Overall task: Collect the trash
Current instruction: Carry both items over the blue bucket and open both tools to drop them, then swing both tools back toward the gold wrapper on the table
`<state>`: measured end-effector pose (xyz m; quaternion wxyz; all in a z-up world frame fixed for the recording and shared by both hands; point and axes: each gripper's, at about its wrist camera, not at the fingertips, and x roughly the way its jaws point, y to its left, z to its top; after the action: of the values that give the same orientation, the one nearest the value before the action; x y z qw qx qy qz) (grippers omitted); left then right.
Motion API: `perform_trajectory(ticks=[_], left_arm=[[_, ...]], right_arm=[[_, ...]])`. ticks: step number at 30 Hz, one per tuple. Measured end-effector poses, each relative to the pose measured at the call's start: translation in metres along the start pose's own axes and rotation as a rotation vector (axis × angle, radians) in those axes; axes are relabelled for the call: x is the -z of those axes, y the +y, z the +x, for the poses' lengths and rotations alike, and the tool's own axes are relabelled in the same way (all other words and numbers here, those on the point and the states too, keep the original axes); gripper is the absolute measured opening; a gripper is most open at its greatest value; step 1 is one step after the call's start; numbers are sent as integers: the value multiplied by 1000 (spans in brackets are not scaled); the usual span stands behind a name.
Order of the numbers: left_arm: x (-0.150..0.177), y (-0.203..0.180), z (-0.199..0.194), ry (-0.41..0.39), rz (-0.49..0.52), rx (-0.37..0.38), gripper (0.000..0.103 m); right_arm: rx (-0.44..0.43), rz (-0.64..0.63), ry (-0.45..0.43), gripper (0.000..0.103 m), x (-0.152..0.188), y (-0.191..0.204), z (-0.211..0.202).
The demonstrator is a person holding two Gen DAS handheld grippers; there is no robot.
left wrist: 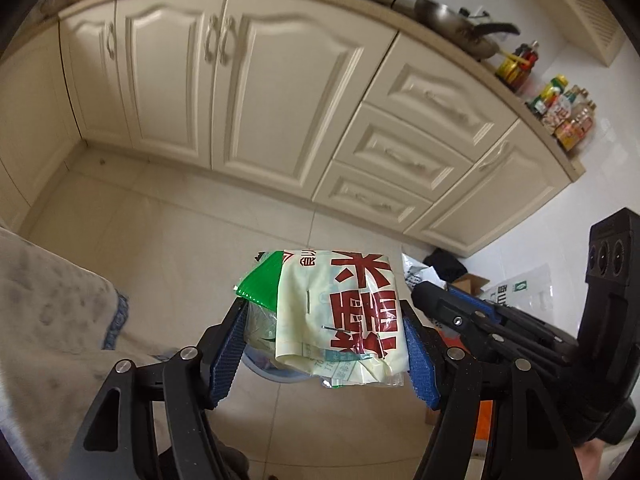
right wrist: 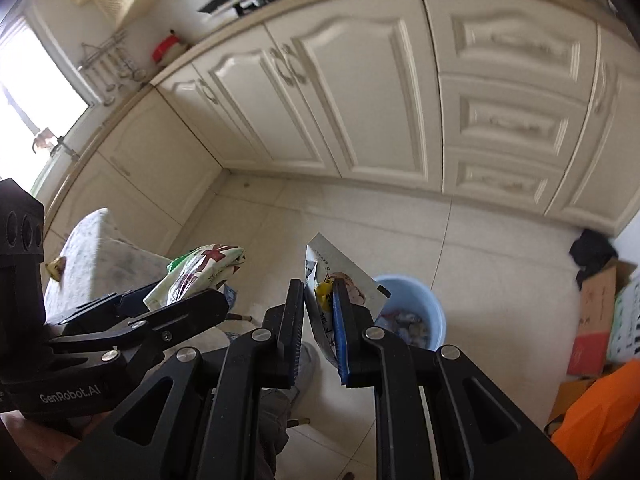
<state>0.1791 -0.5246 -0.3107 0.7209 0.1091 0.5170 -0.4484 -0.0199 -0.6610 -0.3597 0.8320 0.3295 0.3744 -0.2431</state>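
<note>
My left gripper (left wrist: pixel 326 330) is shut on a crumpled cream plastic bag with red characters and a green part (left wrist: pixel 340 308), held in the air above the floor. The same bag (right wrist: pixel 200 268) and the left gripper (right wrist: pixel 172 300) show in the right wrist view at the left. My right gripper (right wrist: pixel 320 292) is shut on a flat white snack wrapper (right wrist: pixel 344 272), held above and just left of a light blue bin (right wrist: pixel 432 312) with trash inside. A blue rim (left wrist: pixel 276 374) shows under the cream bag in the left wrist view. The right gripper (left wrist: pixel 448 300) appears at the right there.
Cream kitchen cabinets (left wrist: pixel 256 92) line the far side of the tiled floor. A grey-stained cloth-covered surface (left wrist: pixel 52 320) is at the left. Cardboard boxes and an orange bag (right wrist: pixel 600 412) lie at the right, with black cloth (right wrist: pixel 592 252). Bottles (left wrist: pixel 560 108) and a pan (left wrist: pixel 456 24) sit on the counter.
</note>
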Motion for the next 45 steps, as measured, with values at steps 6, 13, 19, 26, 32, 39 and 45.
perform_trajectory(ticks=[6, 13, 19, 26, 32, 39, 45], left_arm=[[-67, 23, 65, 115, -2, -7, 71], [-120, 13, 113, 127, -13, -97, 99], [-79, -5, 67, 63, 14, -173, 101], [-34, -24, -19, -65, 48, -198, 101], [10, -26, -116, -213, 54, -206, 101], [82, 2, -241, -401, -4, -242, 102], [162, 35, -335, -535, -75, -320, 102]], right_arm=[[-29, 114, 54, 18, -1, -41, 44], [-15, 216, 61, 73, 5, -68, 57], [46, 265, 8, 103, 13, -71, 37], [87, 228, -3, 103, 17, -47, 9], [67, 147, -69, 103, 15, 5, -35], [1, 6, -175, 103, 16, 95, -93], [-76, -146, -250, 103, 26, 185, -133]])
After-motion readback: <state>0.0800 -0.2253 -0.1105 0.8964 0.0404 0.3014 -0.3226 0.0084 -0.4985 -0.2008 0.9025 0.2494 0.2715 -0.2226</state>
